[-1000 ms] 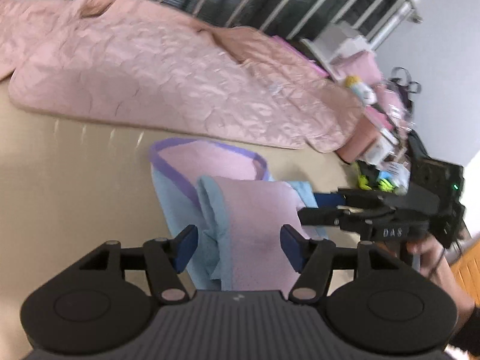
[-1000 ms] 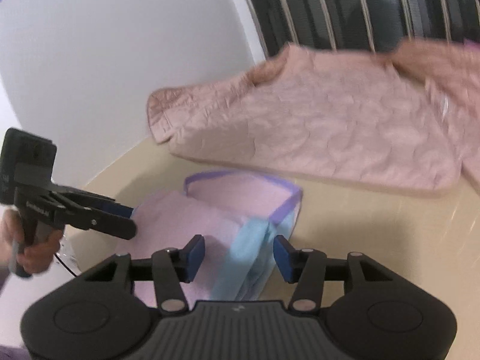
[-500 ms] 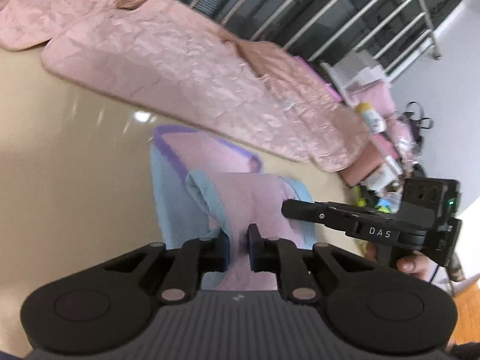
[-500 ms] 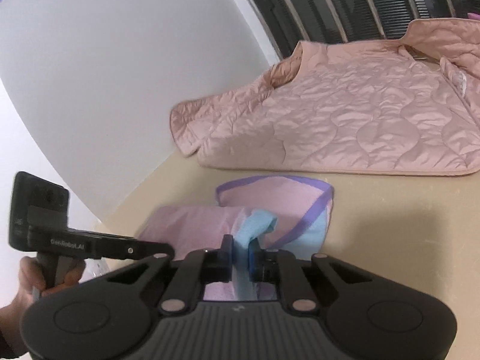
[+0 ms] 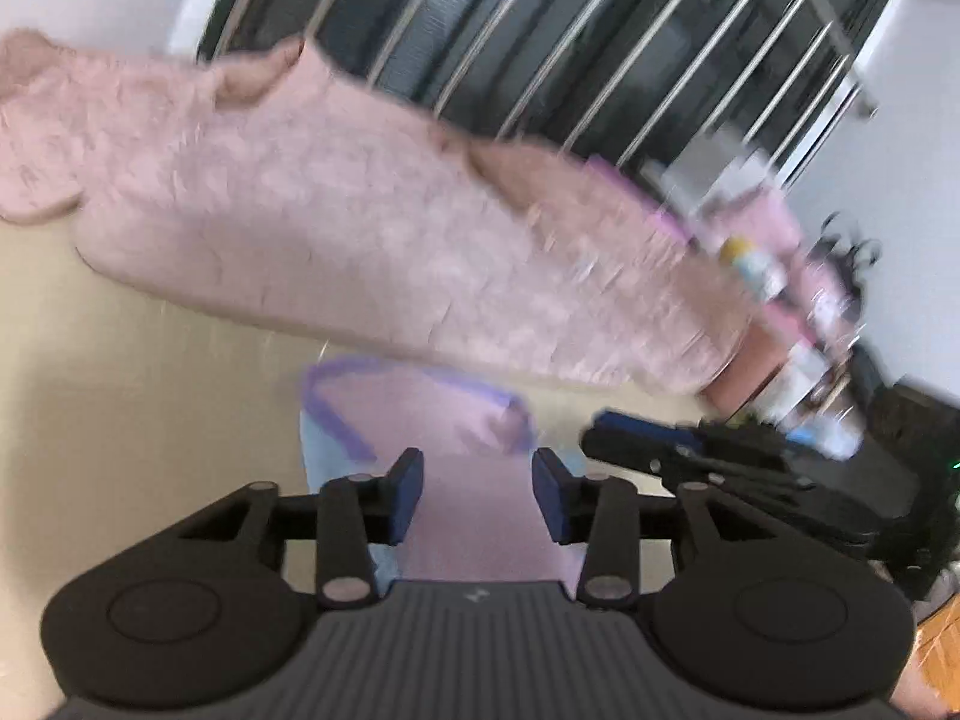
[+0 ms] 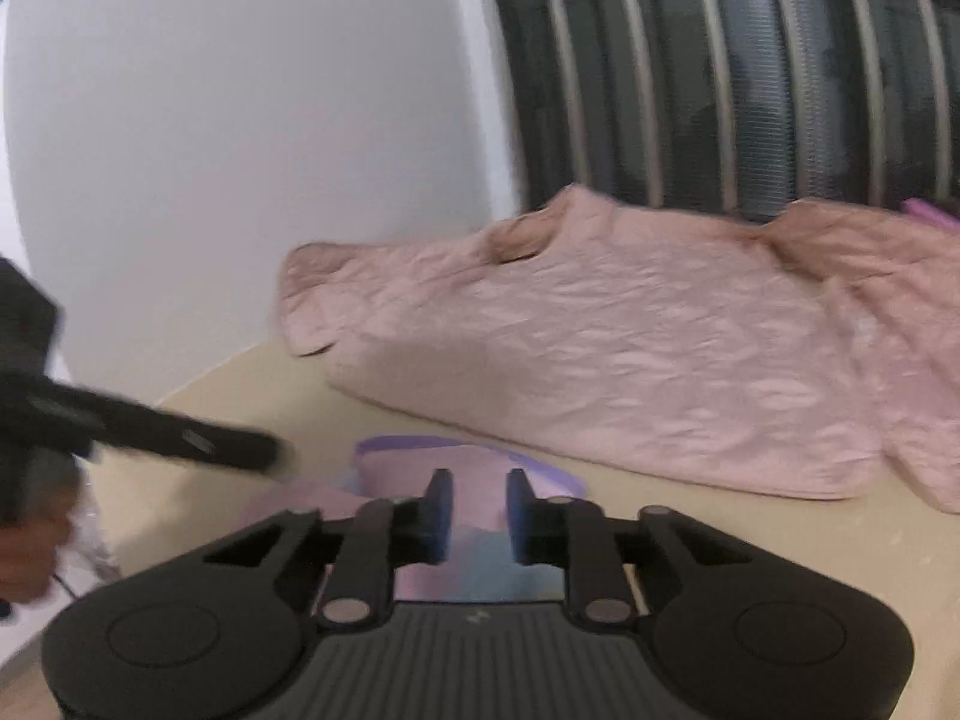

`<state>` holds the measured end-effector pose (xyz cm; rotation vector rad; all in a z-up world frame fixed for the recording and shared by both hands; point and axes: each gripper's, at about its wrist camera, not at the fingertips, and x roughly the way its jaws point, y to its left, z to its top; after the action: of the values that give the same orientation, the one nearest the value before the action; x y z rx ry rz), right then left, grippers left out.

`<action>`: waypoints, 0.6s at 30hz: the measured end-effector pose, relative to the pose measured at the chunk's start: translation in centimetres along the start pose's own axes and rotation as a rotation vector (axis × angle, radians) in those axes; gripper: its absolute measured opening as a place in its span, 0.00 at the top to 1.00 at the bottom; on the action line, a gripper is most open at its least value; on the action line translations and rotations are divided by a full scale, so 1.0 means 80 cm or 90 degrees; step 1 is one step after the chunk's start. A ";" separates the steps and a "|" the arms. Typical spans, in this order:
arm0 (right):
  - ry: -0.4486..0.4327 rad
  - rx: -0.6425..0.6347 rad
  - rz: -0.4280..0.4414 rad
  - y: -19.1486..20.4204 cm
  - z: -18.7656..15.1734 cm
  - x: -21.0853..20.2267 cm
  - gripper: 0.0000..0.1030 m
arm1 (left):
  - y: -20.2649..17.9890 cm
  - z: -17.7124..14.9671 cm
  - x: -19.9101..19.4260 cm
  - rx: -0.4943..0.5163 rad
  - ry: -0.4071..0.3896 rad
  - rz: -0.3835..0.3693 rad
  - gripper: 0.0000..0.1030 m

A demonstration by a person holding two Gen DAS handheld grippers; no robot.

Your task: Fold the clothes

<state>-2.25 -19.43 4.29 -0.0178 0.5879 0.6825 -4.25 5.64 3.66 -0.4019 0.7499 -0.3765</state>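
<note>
A beige worktop fills the lower part of both views, backed by a white wall and a dark barred window; across its far side lies a large pink quilted jacket, spread flat and crumpled at the collar; nearer the cameras, just short of the jacket's hem, sits the small garment, pink with a purple trim and a pale blue layer showing at its edges, folded over on itself and lying flat on the worktop; at the right edge of the left view a blurred heap of clutter stands beyond the worktop's end; the left gripper hangs over the small garment with its fingers apart and opening, cloth seen between them but the pads not pressing it; the right gripper sits over the same garment, fingers narrowly apart and likewise opening, nothing clamped; a hand grips the left tool's handle.
</note>
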 end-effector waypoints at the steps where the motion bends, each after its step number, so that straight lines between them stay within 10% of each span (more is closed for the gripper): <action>1: 0.014 -0.002 -0.001 0.005 -0.003 0.012 0.87 | 0.002 -0.003 0.012 -0.002 0.013 0.010 0.67; 10: 0.037 -0.038 -0.142 0.038 -0.040 0.027 0.89 | 0.018 -0.003 -0.006 -0.033 -0.048 -0.006 0.56; 18: 0.028 -0.017 -0.130 0.048 -0.064 0.010 0.86 | 0.010 -0.013 0.019 -0.015 0.001 0.033 0.53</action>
<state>-6.66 -16.95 0.21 -0.1164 0.6096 0.4923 -3.81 5.43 1.69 -0.4037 0.7660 -0.3199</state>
